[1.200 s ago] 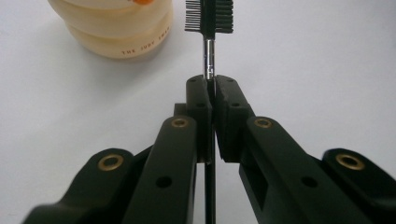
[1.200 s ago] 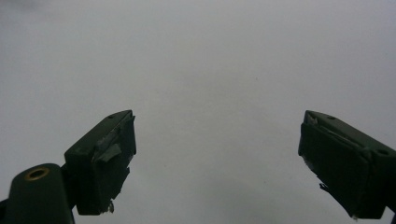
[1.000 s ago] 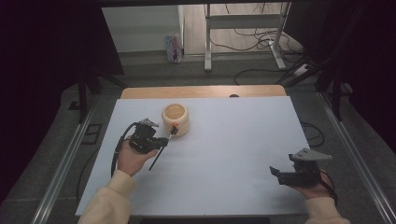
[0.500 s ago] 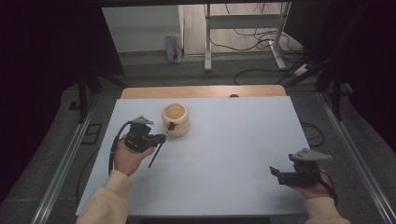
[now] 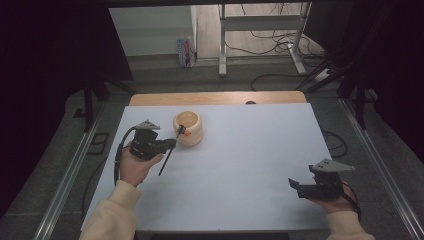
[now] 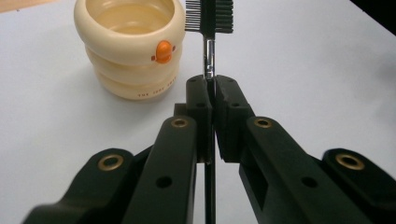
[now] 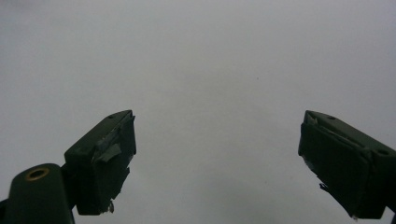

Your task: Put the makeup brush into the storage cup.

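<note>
A cream ribbed cup with an orange knob on its side stands upright at the back left of the white table. My left gripper is just left of it and shut on the thin black handle of a small brush. The black bristle head sits beside the cup's rim, outside the cup, and the handle's tail slants down toward the person. At the front right my right gripper is open over bare table, with nothing between its jaws.
The white table top ends in a wooden strip at the back. Metal rails run along both sides. Cables and a metal frame stand on the floor beyond the table.
My left gripper has drifted slightly to the left with the brush still held. The right gripper has stayed put.
</note>
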`<state>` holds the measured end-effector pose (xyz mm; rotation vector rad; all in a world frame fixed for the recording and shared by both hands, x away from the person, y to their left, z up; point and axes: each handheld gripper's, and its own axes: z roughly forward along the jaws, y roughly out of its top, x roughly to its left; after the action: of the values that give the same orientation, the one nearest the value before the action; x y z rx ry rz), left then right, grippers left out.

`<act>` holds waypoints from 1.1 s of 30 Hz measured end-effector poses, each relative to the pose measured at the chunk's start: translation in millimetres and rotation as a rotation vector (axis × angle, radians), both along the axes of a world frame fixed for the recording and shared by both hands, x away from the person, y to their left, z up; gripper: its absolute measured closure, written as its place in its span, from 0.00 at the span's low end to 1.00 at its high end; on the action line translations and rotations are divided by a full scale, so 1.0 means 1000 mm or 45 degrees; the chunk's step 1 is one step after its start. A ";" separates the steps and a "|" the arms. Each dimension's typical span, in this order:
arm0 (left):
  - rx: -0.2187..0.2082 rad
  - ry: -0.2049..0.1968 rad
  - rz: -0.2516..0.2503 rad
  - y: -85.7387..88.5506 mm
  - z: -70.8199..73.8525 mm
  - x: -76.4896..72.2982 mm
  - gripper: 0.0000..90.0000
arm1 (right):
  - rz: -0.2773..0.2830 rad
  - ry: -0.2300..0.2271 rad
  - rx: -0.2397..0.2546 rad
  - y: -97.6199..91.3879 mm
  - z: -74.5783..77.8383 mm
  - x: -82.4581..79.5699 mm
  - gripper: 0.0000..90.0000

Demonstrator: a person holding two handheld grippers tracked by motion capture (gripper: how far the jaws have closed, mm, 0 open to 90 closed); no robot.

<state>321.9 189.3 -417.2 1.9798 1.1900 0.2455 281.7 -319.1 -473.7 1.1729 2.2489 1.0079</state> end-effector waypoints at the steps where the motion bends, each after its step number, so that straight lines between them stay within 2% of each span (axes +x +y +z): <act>1: -0.002 -0.004 0.002 0.000 0.001 0.000 0.96 | 0.001 0.000 0.000 0.000 0.000 0.000 0.13; 17: -0.038 -0.057 0.009 0.002 0.016 0.002 0.96 | 0.024 -0.003 0.008 0.002 0.001 0.000 0.08; 24: -0.057 -0.081 0.028 0.005 0.015 0.004 0.96 | 0.035 -0.008 0.000 0.003 0.001 0.001 0.08; 27: -0.095 -0.087 0.033 0.006 0.017 0.005 0.96 | 0.037 -0.010 0.001 0.004 0.001 0.001 0.08; 33: -0.129 -0.106 0.037 0.009 0.021 0.006 0.96 | 0.047 -0.016 0.015 0.005 0.002 0.003 0.08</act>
<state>327.8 197.9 -396.4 1.8485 1.1563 0.2744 284.3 -314.5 -471.9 1.1307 2.2654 1.0413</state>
